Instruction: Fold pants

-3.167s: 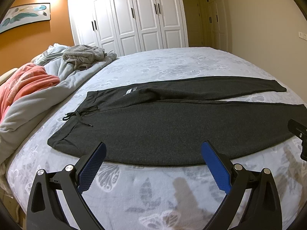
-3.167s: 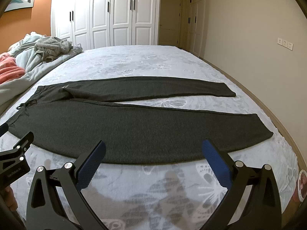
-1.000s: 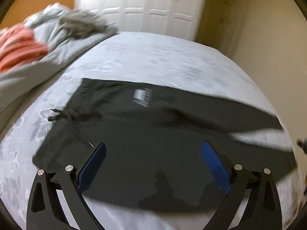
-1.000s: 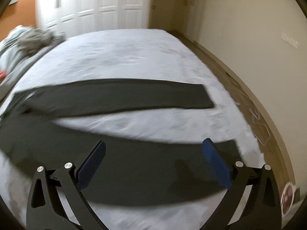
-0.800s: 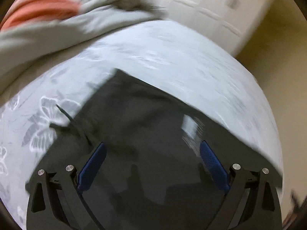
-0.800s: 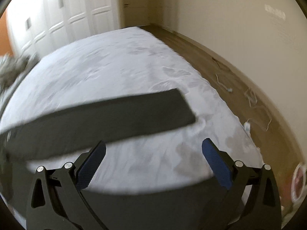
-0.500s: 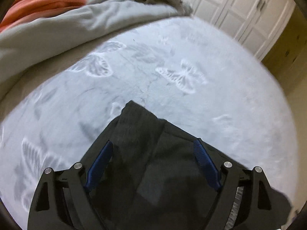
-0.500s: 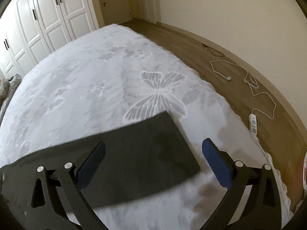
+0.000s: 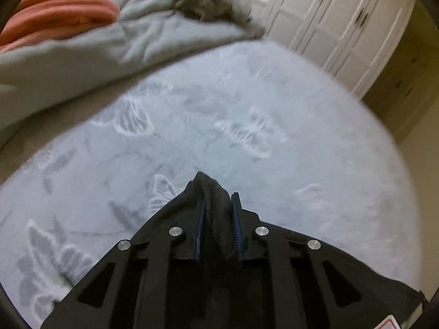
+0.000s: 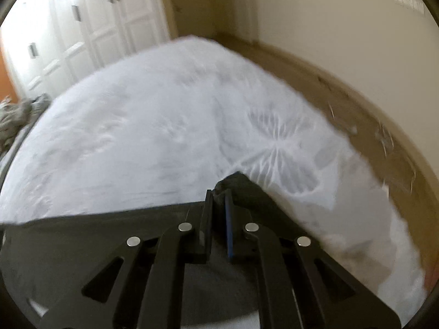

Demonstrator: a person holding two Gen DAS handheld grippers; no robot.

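- left gripper (image 9: 218, 219): jaws just drawn in, now narrow and pinching a bunched corner of the dark pants (image 9: 214, 203), fabric poking out at 12 o'clock past the blue pads (image 9: 236, 224).
- right gripper (image 10: 219, 213): jaws likewise just closed, almost together, clamped on a far corner of the pants (image 10: 241, 185), cloth trailing toward 8 o'clock.
- beyond both: pale bed cover (image 9: 247, 104) with butterfly print, bare at 12 o'clock; grey duvet (image 9: 96, 44) and orange blanket (image 9: 57, 5) at 10 o'clock in the left view; white wardrobe (image 10: 68, 27) at 11 o'clock in the right view.
- step in hand, judged: securing two corners of the far leg for a first lengthwise fold.
- next, probably: lifting both corners together, carrying them back over the near leg, edges kept aligned.
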